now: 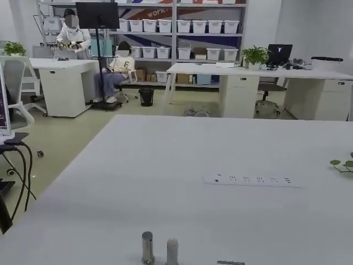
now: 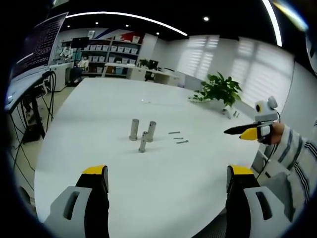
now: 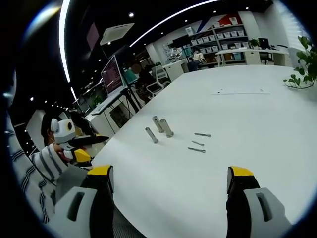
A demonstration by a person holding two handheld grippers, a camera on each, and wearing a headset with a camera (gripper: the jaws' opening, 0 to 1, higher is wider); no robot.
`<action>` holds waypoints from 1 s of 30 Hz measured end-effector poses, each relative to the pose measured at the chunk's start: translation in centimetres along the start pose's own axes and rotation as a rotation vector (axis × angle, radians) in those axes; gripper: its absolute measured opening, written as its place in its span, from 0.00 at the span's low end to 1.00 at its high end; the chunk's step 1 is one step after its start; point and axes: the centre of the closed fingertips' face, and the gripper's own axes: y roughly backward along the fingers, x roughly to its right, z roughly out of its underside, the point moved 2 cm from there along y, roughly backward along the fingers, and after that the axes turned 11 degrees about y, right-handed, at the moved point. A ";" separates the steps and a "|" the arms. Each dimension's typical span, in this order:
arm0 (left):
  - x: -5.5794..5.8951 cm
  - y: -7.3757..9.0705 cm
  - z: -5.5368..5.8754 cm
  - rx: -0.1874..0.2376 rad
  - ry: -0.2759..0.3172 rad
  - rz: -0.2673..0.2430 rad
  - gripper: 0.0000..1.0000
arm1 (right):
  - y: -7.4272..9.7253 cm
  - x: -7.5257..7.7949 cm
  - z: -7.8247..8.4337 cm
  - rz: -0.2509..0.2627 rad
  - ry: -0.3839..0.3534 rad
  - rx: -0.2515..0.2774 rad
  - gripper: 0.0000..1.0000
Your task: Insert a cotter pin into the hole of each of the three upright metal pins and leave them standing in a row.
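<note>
Grey cylindrical metal pins (image 2: 134, 129), thin cotter pins (image 2: 177, 138) alongside, on smooth white table (image 2: 99, 104); left gripper (image 2: 167, 171) and right gripper (image 3: 171, 171) gape empty.

**Clear approach, tight cluster**

The white table (image 2: 99, 99) lies bare between the left gripper (image 2: 167, 171), jaws spread wide, and the three metal pins (image 2: 142, 142), which stand close together with narrow gaps. Three cotter pins (image 2: 178, 138) lie just beside them, on the side toward the right gripper (image 2: 247, 131). Farther off, a power strip (image 1: 253, 180) and a potted plant (image 2: 218, 89) sit well apart from the cluster. Whether two pins touch is hard to tell.
</note>
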 end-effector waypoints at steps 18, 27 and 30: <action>-0.8 0.8 -0.1 -0.011 -0.048 -0.002 0.99 | 0.2 -0.4 -0.6 0.014 0.023 -0.030 0.93; -1.2 1.0 -0.2 -0.014 -0.051 -0.008 0.99 | 0.3 -0.7 -0.8 0.020 0.040 -0.033 0.93; -1.3 0.9 -0.2 -0.014 -0.043 -0.011 0.99 | 0.4 -0.2 -0.8 0.035 0.045 -0.030 0.93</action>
